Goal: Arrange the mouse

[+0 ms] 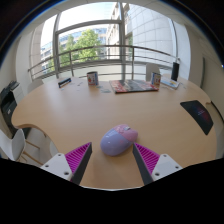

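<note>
The gripper (112, 163) stands open, its fingers flanking a rounded lilac-grey computer mouse (119, 139) on the near light wooden table (90, 115).

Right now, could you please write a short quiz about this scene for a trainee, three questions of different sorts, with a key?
1. True or false: the hand-held gripper is shut on the mouse.
2. Multiple choice: where does the mouse lie? A) between the two fingers, on the table; B) far beyond the fingers, next to the magazine; C) on the dark mouse pad.
3. Fill in: the pads on the fingers are coloured ____.

Key: 1 false, the fingers are open with a gap at either side; 2 A; 3 magenta.
</note>
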`<action>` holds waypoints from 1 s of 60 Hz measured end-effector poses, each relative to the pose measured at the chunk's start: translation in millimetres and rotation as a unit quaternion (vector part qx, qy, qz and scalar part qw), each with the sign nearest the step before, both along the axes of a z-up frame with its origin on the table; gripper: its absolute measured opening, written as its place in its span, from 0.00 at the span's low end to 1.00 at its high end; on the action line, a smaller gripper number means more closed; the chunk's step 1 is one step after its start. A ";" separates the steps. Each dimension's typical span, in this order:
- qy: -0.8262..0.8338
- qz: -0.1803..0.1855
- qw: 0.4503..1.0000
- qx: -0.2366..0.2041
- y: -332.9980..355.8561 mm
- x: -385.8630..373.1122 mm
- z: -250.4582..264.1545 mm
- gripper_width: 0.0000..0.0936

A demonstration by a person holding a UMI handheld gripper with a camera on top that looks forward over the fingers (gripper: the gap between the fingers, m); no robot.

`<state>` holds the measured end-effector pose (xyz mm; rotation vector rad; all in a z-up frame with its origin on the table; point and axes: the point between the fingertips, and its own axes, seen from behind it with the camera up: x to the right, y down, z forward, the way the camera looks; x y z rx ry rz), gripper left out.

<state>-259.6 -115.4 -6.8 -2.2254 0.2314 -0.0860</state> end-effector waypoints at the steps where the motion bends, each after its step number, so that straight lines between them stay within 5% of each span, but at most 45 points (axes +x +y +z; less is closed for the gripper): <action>1: 0.000 -0.002 1.000 -0.003 4.0 1.9 -1.9 0.90; 15: -0.003 -0.009 1.000 -0.013 54.9 12.7 -9.3 0.87; 23: -0.016 0.015 1.000 -0.009 71.5 7.4 -10.5 0.62; 41: -0.023 0.080 0.996 -0.020 74.8 3.3 -2.0 0.48; 52: 0.005 0.142 0.988 0.061 72.0 23.1 108.2 0.46; 60: 0.013 0.160 0.975 0.151 70.9 106.1 216.6 0.46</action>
